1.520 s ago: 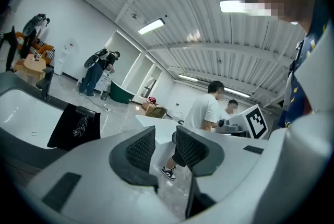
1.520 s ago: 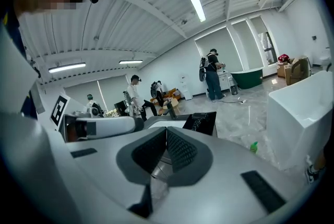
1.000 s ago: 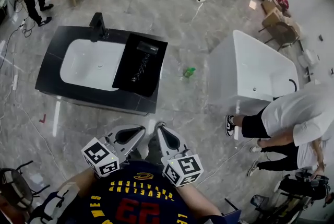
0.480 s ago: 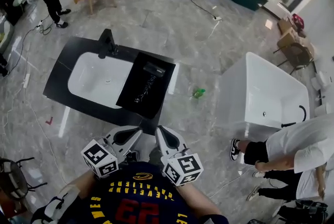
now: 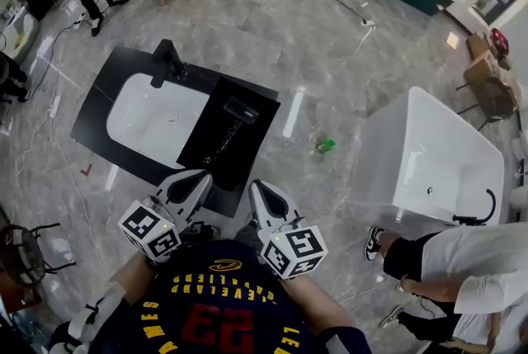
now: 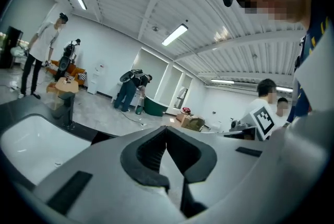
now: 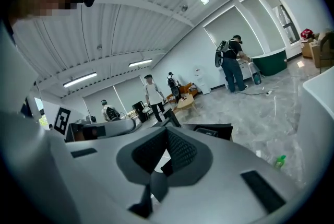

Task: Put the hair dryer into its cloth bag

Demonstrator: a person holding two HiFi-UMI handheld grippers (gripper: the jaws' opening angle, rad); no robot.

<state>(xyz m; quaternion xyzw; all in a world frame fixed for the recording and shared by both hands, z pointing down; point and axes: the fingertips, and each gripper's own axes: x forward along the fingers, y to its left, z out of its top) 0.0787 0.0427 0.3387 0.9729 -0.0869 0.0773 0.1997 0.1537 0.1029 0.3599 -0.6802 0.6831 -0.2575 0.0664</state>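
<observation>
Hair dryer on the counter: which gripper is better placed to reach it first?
Left, marginally. The left gripper overlaps the black cloth's near edge in the head view, below the hair dryer; the right gripper is just off its corner. Both are shut and empty.

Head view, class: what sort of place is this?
Probably a bathroom-fittings showroom or studio: a white basin set in a black counter, and a freestanding white bathtub on open floor.
</observation>
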